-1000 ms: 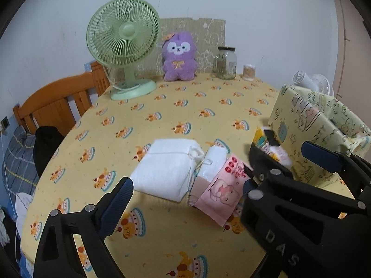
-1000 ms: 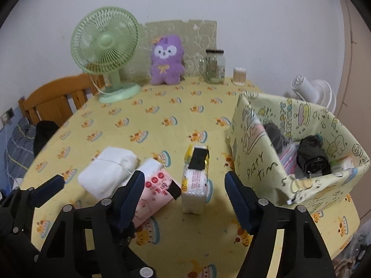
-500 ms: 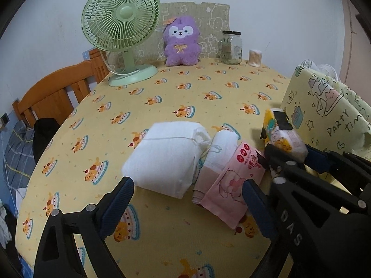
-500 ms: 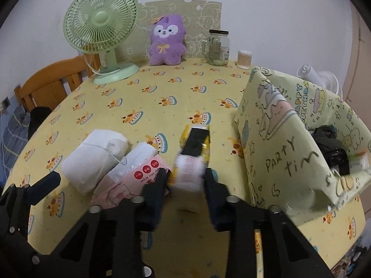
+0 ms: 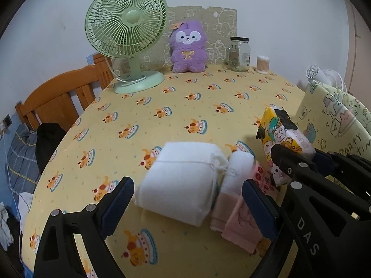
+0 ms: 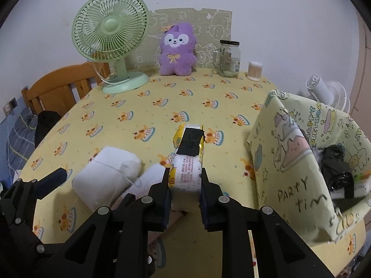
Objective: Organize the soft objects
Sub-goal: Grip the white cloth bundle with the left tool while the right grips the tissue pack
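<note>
My right gripper (image 6: 185,180) is shut on a yellow tissue pack (image 6: 188,159) with a black tape strip and holds it off the table; the pack also shows in the left wrist view (image 5: 281,136). My left gripper (image 5: 187,199) is open, its fingers either side of a white folded towel bundle (image 5: 183,180) tied with string. Next to it lie a rolled white towel (image 5: 236,173) and a pink tissue pack (image 5: 245,222). The patterned storage box (image 6: 294,162) stands to the right.
A green fan (image 6: 111,34), a purple plush (image 6: 177,48), a glass jar (image 6: 228,58) and a cotton swab tub (image 6: 254,70) stand at the table's far edge. A wooden chair (image 5: 58,99) is at the left. The box holds black items (image 6: 336,171).
My right gripper closed on the yellow tissue pack and lifted it. My left gripper moved forward around the white towel bundle.
</note>
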Available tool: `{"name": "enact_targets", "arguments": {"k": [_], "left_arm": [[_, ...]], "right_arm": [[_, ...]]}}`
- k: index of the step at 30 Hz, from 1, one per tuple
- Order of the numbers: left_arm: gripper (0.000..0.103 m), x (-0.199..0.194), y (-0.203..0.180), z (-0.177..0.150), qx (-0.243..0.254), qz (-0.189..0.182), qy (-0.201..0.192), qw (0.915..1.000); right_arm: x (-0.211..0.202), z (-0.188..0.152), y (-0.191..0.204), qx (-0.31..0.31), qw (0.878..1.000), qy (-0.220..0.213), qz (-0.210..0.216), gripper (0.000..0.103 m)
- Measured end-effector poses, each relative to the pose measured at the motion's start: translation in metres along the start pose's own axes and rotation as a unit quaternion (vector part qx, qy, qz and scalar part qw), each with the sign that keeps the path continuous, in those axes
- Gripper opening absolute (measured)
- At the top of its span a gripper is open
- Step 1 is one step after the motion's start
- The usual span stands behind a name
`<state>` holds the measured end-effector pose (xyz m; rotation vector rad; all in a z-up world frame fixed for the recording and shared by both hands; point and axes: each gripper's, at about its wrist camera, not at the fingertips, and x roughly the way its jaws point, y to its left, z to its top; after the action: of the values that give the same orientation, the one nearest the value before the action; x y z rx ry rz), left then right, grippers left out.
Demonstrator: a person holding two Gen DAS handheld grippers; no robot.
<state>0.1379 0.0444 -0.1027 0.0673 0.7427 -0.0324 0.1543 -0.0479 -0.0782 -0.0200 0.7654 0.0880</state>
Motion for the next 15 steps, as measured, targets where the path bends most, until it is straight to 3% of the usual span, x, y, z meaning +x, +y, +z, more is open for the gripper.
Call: {"name": "enact_targets", "arguments": {"k": [8, 15], "left_arm": [[0.095, 0.014, 0.004, 0.012, 0.012, 0.003, 0.008, 0.9999], [0.089, 0.031, 0.009, 0.013, -0.005, -0.034, 0.049, 0.9982]], "right_arm": [[0.01, 0.012, 0.007, -0.002, 1.0, -0.005, 0.018, 0.024], [0.021, 0.015, 0.009, 0.001, 1.0, 0.003, 0.03, 0.024]]}}
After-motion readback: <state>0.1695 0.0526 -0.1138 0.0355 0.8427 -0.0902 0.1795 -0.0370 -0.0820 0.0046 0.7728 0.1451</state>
